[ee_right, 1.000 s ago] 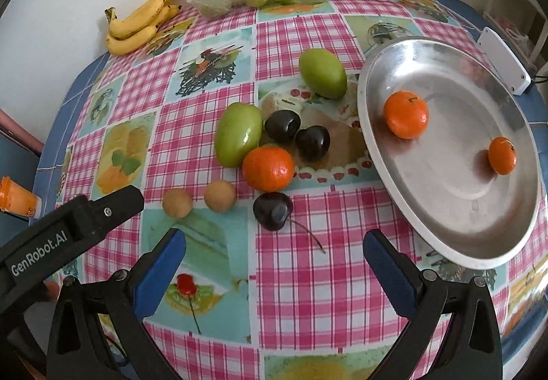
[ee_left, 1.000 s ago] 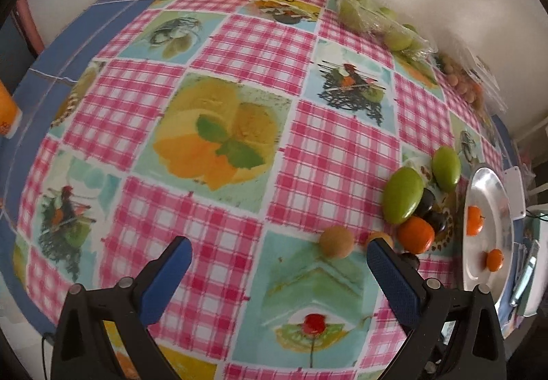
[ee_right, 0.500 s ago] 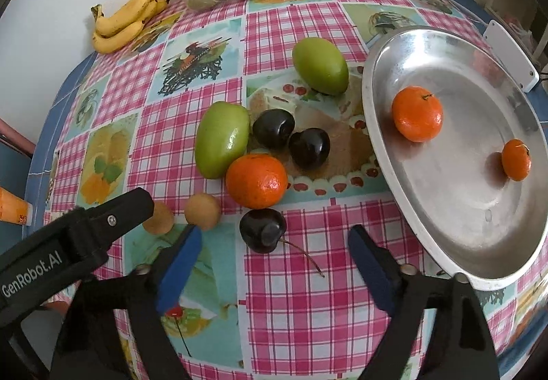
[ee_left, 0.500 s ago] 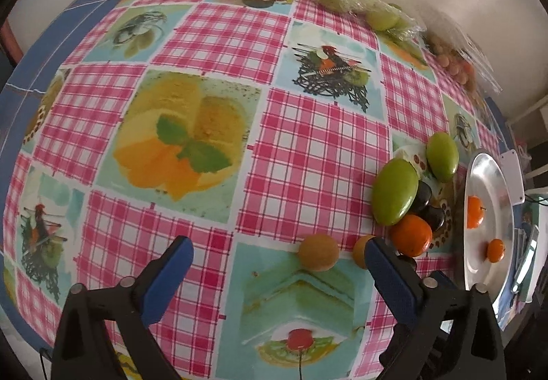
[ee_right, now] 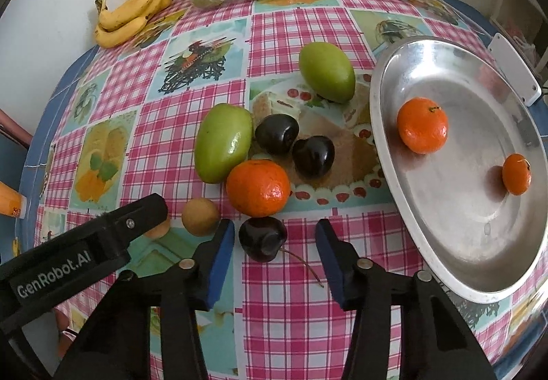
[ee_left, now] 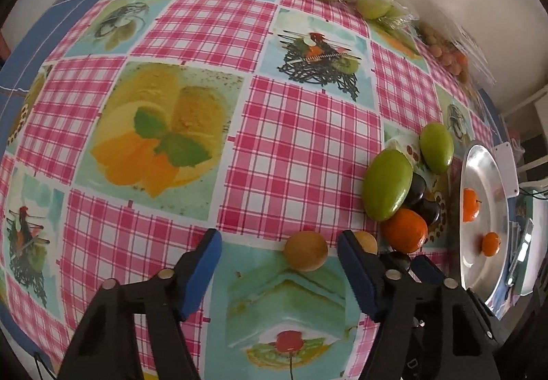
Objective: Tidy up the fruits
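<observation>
Closing In on Two Loose Fruits

Approaching from the near edge of the desk (ee_right: 342, 17), both tools have moved forward and narrowed their gaps over the last second. The right tool (ee_right: 275, 239) now brackets the dark cherry (ee_right: 263, 238), with one blue pad on either side and neither pad touching it; a second ago the same cherry lay well ahead of a much wider opening. The left tool (ee_left: 279, 251) brackets a small tan round fruit (ee_left: 305, 250) in the same way: partly open, holding nothing, the fruit sitting nearer the right-hand pad. A second tan fruit (ee_left: 366, 241) lies just behind that pad.

Task items are located as follows:
- The metal tray (ee_right: 387, 154) holds two tangerines, a larger one (ee_right: 422, 130) and a smaller one (ee_right: 517, 174).
- A third tangerine (ee_right: 258, 187) rests on the desk, just beyond the cherry.
- Two green mangoes (ee_right: 222, 142) and (ee_right: 326, 72) and two further cherries (ee_right: 277, 134) and (ee_right: 313, 155) are clustered left of the tray.
- Bananas (ee_right: 132, 12) and two clear packs of fruit lie at the far wall.

Judgement: the shift from wide approach to close bracketing indicates that two pickups are imminent. Sorting is at an early stage, with most fruit not yet on the tray. The cherry is small, round and glossy; an off-centre squeeze could make it roll or squirt free.
</observation>
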The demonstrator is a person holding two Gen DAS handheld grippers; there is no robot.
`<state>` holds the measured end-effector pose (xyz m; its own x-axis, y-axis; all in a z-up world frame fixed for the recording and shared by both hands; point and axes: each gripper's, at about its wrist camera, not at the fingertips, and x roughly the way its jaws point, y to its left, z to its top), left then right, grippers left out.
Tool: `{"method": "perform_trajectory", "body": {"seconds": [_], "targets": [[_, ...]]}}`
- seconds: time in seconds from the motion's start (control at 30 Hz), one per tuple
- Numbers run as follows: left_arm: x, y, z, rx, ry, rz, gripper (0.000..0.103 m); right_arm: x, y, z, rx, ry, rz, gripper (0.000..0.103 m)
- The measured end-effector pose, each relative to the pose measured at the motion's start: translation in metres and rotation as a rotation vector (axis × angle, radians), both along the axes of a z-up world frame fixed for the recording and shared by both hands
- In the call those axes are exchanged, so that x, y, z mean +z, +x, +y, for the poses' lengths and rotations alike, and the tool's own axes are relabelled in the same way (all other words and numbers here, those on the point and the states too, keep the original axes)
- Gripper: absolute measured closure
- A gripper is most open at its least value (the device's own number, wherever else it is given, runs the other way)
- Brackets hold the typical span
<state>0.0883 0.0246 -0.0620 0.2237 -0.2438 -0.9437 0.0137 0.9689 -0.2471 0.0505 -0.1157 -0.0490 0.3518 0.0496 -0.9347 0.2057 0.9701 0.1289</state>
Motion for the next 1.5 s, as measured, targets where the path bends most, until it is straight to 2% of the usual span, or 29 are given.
{"method": "perform_trajectory", "body": {"seconds": [0.07, 0.27, 0.37, 0.5, 0.63, 0.7, 0.77, 0.83, 0.9, 1.03, 1.5], "targets": [[0.000, 0.000, -0.002, -0.005, 0.002, 0.000, 0.035, 0.000, 0.000, 0.000, 0.005, 0.001, -0.001, 0.056], [0.001, -0.001, -0.007, -0.016, 0.006, 0.000, 0.036, -0.001, 0.002, 0.003, 0.026, -0.006, -0.002, 0.062], [0.000, -0.002, -0.011, -0.033, 0.035, -0.005, 0.036, -0.001, 0.003, 0.003, 0.027, -0.007, -0.001, 0.063], [-0.001, 0.000, -0.006, -0.004, 0.101, -0.015, 0.036, -0.001, 0.003, 0.001, 0.022, -0.007, -0.001, 0.063], [-0.001, 0.001, 0.003, 0.025, 0.106, -0.013, 0.036, 0.000, 0.003, 0.001, 0.024, -0.012, -0.002, 0.063], [-0.001, 0.001, 0.001, 0.011, 0.110, -0.016, 0.039, 0.000, 0.003, 0.002, 0.027, -0.018, -0.002, 0.063], [0.000, 0.000, -0.002, -0.012, 0.108, -0.020, 0.052, -0.001, 0.004, 0.004, 0.032, -0.019, -0.004, 0.065], [0.000, 0.000, -0.006, -0.028, 0.099, -0.021, 0.055, -0.001, 0.005, 0.006, 0.041, -0.010, -0.007, 0.072], [0.001, 0.000, -0.011, -0.034, 0.095, -0.020, 0.063, -0.001, 0.004, 0.007, 0.050, -0.014, -0.008, 0.074], [0.002, 0.001, -0.015, -0.025, 0.072, -0.016, 0.074, -0.001, 0.004, 0.008, 0.052, -0.018, -0.008, 0.075], [0.007, -0.002, -0.006, -0.023, 0.039, -0.022, 0.074, 0.002, 0.001, 0.008, 0.047, -0.016, -0.010, 0.075]]}}
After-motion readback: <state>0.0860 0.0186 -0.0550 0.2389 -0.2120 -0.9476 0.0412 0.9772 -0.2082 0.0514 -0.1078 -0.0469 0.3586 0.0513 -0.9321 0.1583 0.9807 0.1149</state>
